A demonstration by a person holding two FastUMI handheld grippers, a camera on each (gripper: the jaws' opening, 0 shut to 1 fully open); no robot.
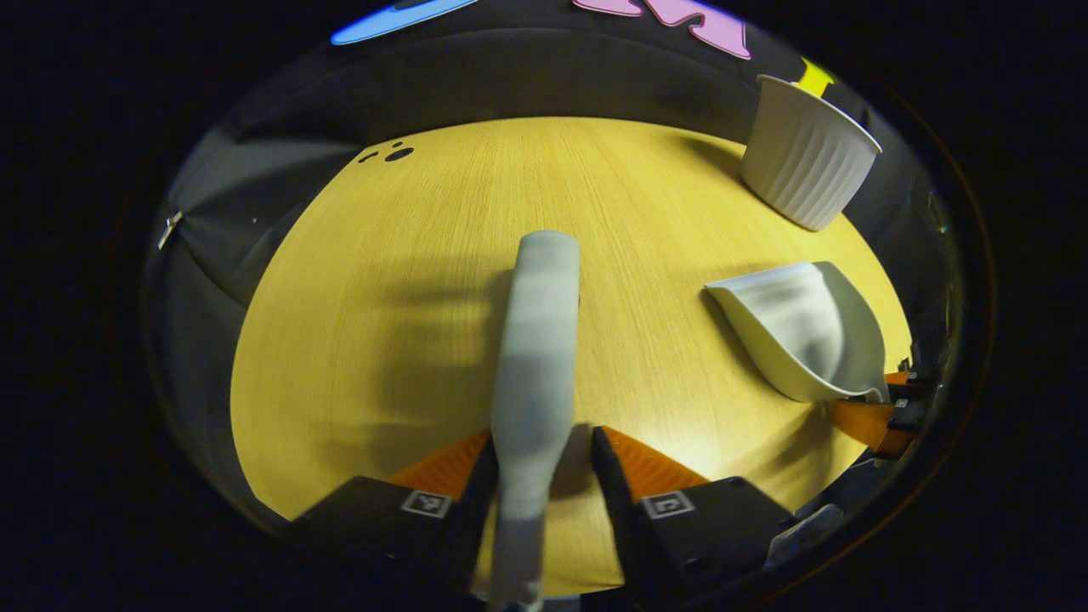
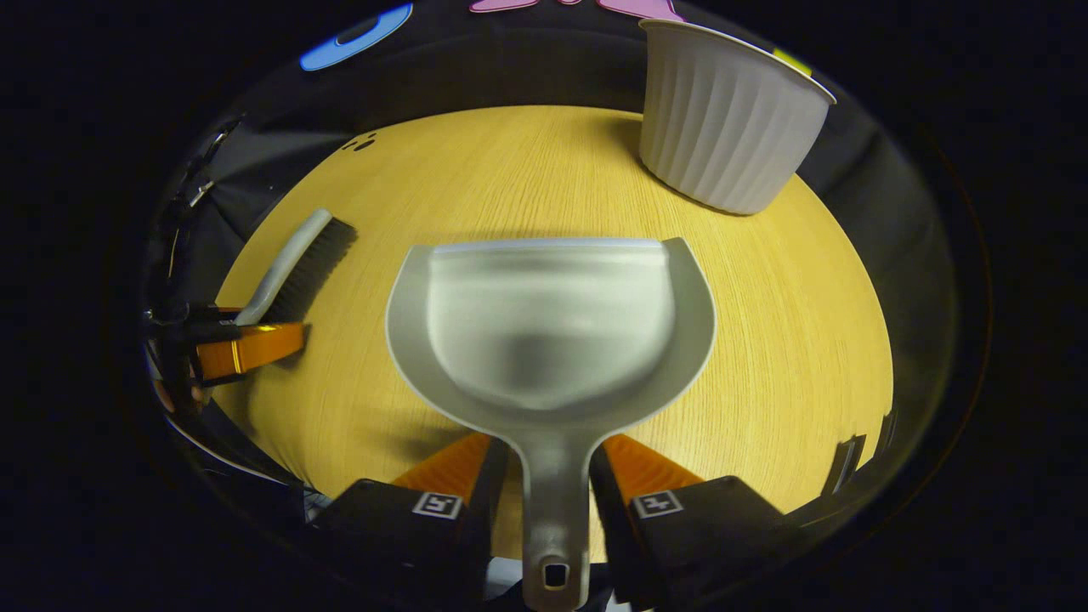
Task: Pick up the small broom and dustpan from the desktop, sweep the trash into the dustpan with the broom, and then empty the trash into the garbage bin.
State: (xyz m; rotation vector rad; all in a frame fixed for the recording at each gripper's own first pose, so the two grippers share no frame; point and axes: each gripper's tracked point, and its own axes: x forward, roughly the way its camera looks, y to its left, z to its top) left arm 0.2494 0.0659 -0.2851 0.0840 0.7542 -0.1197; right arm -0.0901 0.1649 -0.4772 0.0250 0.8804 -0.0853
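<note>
Left gripper view: the left tongs [image 1: 544,463] clamp the broom [image 1: 535,357] by its stiff handle, low over the tabletop [image 1: 357,340]. Right tongs [image 2: 548,476] pinch the dustpan [image 2: 548,331] handle; it looks light, rigid and slick, so grip near the neck. Beyond stands the garbage bin [image 2: 722,127], upright at the far edge.

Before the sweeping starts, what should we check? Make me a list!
1. Left claw closed on the broom handle: ok.
2. Right claw closed on the dustpan handle: ok.
3. Dustpan empty and facing forward: ok.
4. Trash specks lie at the table's far edge, away from both tools: not ok yet.
5. Garbage bin upright on the table: ok.
6. Dustpan lip touching the table: cannot tell.
</note>
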